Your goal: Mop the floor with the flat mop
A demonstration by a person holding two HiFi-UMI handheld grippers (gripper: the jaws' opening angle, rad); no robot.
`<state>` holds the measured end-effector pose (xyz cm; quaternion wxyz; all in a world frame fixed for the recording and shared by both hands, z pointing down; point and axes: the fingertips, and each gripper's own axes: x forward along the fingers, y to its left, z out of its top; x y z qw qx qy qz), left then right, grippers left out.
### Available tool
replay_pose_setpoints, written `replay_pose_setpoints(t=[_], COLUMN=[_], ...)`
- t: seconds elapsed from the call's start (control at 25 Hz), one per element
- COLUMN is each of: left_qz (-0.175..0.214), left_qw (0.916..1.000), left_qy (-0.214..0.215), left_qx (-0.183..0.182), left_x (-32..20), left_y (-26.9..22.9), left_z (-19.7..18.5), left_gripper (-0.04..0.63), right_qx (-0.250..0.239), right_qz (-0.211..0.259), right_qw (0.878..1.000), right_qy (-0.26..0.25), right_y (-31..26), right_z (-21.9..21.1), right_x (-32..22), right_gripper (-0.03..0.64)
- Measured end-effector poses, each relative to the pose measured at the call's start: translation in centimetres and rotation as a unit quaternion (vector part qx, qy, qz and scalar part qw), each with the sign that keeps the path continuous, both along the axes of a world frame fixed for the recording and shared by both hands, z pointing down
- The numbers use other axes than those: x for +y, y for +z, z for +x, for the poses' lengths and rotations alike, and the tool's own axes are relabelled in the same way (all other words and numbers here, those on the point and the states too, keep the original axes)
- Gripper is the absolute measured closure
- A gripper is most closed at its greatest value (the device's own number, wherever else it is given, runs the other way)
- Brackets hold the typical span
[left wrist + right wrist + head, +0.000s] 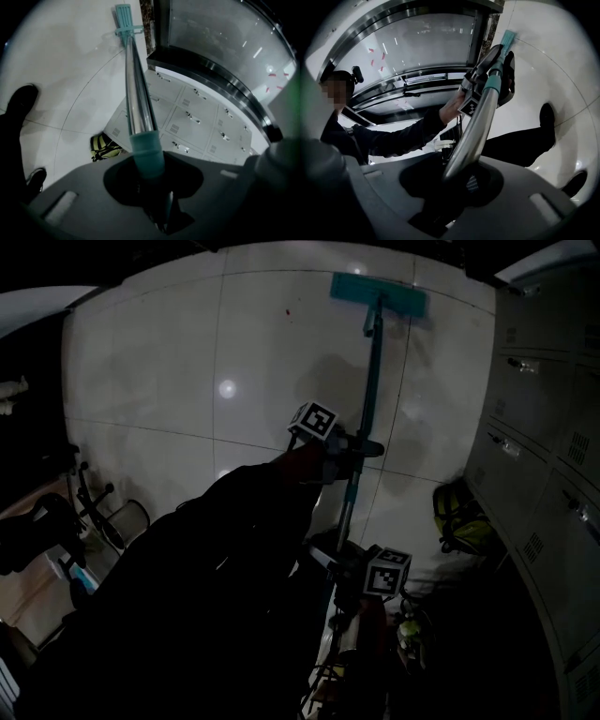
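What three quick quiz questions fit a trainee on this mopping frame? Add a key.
1. True or false: the mop head lies on the floor tiles.
2. Which claw holds the mop handle nearer the mop head? A: left. B: right. C: neither holds it.
3. Short answer: what colour is the mop head?

Key
1. True.
2. A, the left claw.
3. Teal.

one flat mop, one yellow bag
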<state>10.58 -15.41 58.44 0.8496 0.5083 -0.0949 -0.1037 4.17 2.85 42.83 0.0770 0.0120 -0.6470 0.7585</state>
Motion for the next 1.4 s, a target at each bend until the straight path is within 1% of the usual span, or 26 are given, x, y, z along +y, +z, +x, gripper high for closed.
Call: replay_pose_setpoints(t=[0.12, 0.2, 0.28, 0.4, 0.6, 0.8, 0.96, 1.08, 1.2, 1.4], left_qz=[0.004, 0.013, 0.018, 0.017, 0.008, -0.006, -0.006, -0.003, -0.004, -0.006], left_qw=[1.0, 0.9999, 0.9998, 0.9998, 0.9999, 0.9999, 0.9999, 0.9997, 0.9996, 0.9996], left_qy=[-0.001, 0.002, 0.002, -0.003, -0.01, -0.01, 0.007, 0.021, 0.021, 0.021], left_qx=[0.004, 0.0, 0.004, 0.012, 0.007, -0.003, -0.008, -0.012, -0.016, -0.016], left_x=[4.0, 7.1, 10.6, 16.3, 24.8, 30.9, 33.7, 34.5, 34.1, 31.9], left_y=[-1.8, -2.4, -3.0, -3.7, -2.9, -1.6, -1.1, -0.9, -0.7, -0.6], left_z=[1.4, 2.8, 4.5, 6.7, 10.5, 12.8, 14.0, 14.3, 14.0, 12.7], left_gripper=[0.489, 0.489, 0.489, 0.489, 0.488, 0.488, 0.488, 0.488, 0.488, 0.488], right_qx=[0.003, 0.004, 0.006, 0.015, 0.023, 0.019, 0.017, 0.014, 0.019, 0.014], right_qz=[0.006, 0.008, 0.008, 0.009, 0.005, -0.007, -0.006, -0.007, -0.009, -0.009], right_qw=[1.0, 1.0, 1.0, 0.999, 0.998, 0.999, 0.999, 0.999, 0.999, 1.0], right_qy=[-0.003, -0.005, -0.009, -0.03, -0.052, -0.044, -0.037, -0.032, -0.03, -0.026], right_y=[-1.1, -1.6, -1.9, -2.3, -1.6, -0.9, -0.5, -0.4, 0.0, 0.0], right_z=[1.9, 3.9, 5.9, 8.5, 12.9, 14.7, 15.4, 15.4, 15.2, 13.8], right_x=[4.2, 7.3, 10.8, 16.6, 25.1, 30.7, 33.5, 34.2, 33.9, 31.6], right_gripper=[0.485, 0.485, 0.485, 0.485, 0.485, 0.485, 0.485, 0.486, 0.486, 0.488])
